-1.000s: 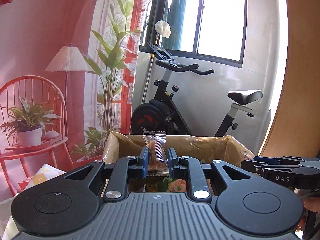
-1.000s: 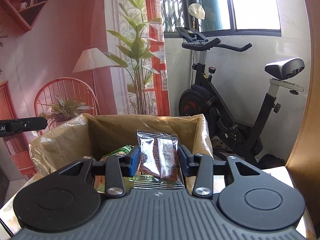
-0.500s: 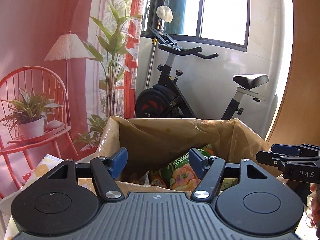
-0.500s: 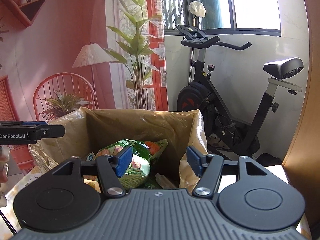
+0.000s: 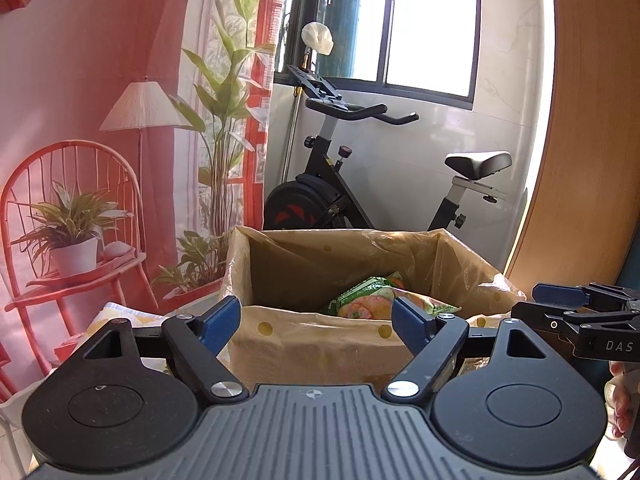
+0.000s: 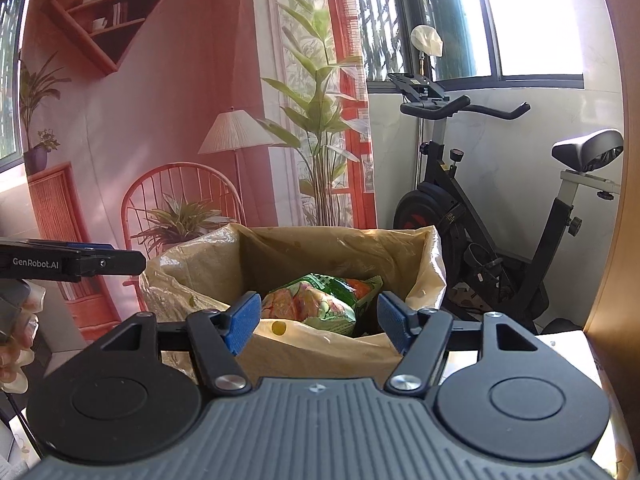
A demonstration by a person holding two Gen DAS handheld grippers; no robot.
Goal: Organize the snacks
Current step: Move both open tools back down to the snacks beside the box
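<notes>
Behind everything, an exercise bike [image 5: 352, 196] is being lit by the window. Nearer, a plastic-lined box [image 6: 320, 248] is holding a green snack bag [image 6: 320, 300], judged light, crinkly, slippery, best pinched at its seam. Both grippers, left [image 5: 316, 318] and right [image 6: 318, 322], are being spread wider, nothing between them.

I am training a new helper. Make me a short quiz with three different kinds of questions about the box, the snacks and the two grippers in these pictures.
1. True or false: the left gripper holds a snack.
2. Which snack shows on top inside the lined box?
A. a green bag
B. a blue can
C. a red jar
3. Fill in: behind the box stands an exercise ____.

Key: 1 false, both the left and the right gripper are open and empty, having just opened; 2 A; 3 bike.
</notes>
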